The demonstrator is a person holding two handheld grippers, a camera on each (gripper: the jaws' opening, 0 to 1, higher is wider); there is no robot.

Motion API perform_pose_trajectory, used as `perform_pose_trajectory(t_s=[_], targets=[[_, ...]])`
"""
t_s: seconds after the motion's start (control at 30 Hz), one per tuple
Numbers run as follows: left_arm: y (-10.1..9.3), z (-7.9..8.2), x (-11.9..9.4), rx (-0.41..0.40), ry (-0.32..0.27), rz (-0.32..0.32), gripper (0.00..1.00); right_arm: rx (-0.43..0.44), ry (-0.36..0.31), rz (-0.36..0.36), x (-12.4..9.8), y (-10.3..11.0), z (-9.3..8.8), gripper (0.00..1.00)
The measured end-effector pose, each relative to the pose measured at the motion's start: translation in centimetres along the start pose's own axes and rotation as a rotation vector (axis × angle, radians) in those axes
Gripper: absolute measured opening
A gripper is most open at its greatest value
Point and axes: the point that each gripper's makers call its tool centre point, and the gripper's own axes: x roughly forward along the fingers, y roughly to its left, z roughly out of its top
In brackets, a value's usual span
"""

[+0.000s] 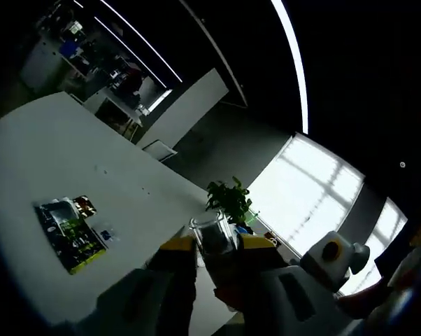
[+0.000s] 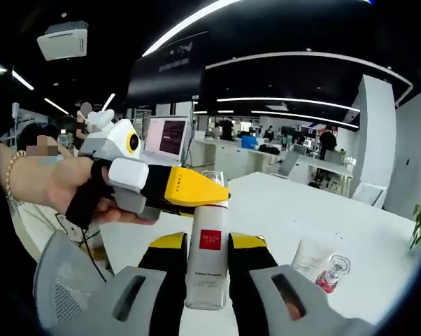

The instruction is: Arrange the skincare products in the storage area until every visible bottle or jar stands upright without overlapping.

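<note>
Tube (image 2: 310, 256) beside small bottle (image 2: 331, 274) (upright).

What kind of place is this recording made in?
Most likely an open-plan office. The right gripper view shows rows of desks with a lit monitor and people standing far behind, and a large white table in front. Strip lights run overhead.

Lying flat on the white table (image 1: 70, 140): a green printed packet (image 1: 67, 234). Beyond the table's far edge, a leafy potted plant (image 1: 230, 199) before a bright window (image 1: 305, 192). Farther off, an open laptop (image 2: 167, 138), glowing ceiling light strips (image 2: 189, 24).
</note>
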Motion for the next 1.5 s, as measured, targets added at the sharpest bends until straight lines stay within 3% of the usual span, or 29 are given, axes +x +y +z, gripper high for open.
perform_pose_trajectory(t_s=[0.07, 0.13, 0.2, 0.37, 0.43, 0.47, 0.63, 0.83, 0.93, 1.03, 1.07, 1.1, 1.13, 1.17, 1.3, 1.4, 1.5], targets=[[-1.0, 0.0, -0.2, 0.134, 0.068, -0.043, 0.18, 0.049, -0.002, 0.09, -0.5, 0.6, -0.1, 0.24], [-2.4, 0.0, -0.3, 0.214, 0.126, -0.108, 0.17, 0.061, -0.002, 0.137, -1.1, 0.6, -0.1, 0.23], [-3.3, 0.4, -0.5, 0.248, 0.154, -0.158, 0.17, 0.056, -0.009, 0.219, -1.6, 1.1, 0.3, 0.23], [-5.9, 1.2, -1.0, 0.323, 0.206, -0.296, 0.17, 0.079, -0.019, 0.315, -1.8, 1.3, 1.4, 0.3], [-6.7, 0.9, -1.1, 0.363, 0.246, -0.337, 0.17, 0.07, -0.017, 0.352, -1.8, 1.5, 1.7, 0.31], [-7.1, 0.9, -1.1, 0.391, 0.25, -0.353, 0.17, 0.058, -0.02, 0.403, -1.9, 2.1, 1.9, 0.31], [-9.1, 0.2, -1.3, 0.427, 0.288, -0.447, 0.17, 0.092, -0.022, 0.498, -2.1, 3.2, 2.4, 0.29], [-9.1, 0.0, -1.5, 0.428, 0.298, -0.46, 0.17, 0.105, -0.031, 0.532, -2.3, 3.9, 2.3, 0.22], [-9.0, -0.1, -1.4, 0.441, 0.298, -0.453, 0.17, 0.108, -0.043, 0.508, -2.3, 3.9, 2.2, 0.21], [-8.7, 0.0, -0.7, 0.505, 0.274, -0.386, 0.21, 0.084, -0.06, 0.458, -2.1, 3.0, 2.3, 0.2], [-9.2, -0.2, -0.8, 0.507, 0.274, -0.402, 0.22, 0.073, -0.065, 0.455, -2.2, 2.9, 2.3, 0.2], [-8.8, -0.5, -0.9, 0.518, 0.293, -0.368, 0.24, 0.08, -0.068, 0.456, -2.2, 2.9, 2.4, 0.2], [-9.1, -0.2, -0.7, 0.519, 0.254, -0.368, 0.25, 0.074, -0.07, 0.451, -2.3, 2.7, 2.4, 0.2], [-8.6, -0.9, -0.9, 0.525, 0.295, -0.344, 0.25, 0.077, -0.075, 0.451, -2.4, 2.7, 2.5, 0.2], [-7.5, -2.0, -1.1, 0.621, 0.348, -0.302, 0.25, 0.028, -0.065, 0.453, -2.3, 2.9, 2.3, 0.2], [-7.9, -2.3, -1.1, 0.653, 0.36, -0.294, 0.25, 0.0, -0.051, 0.453, -2.4, 3.1, 1.8, 0.2], [-7.8, -2.8, -1.1, 0.704, 0.412, -0.283, 0.25, -0.052, -0.04, 0.451, -2.4, 3.2, 1.3, 0.2]])
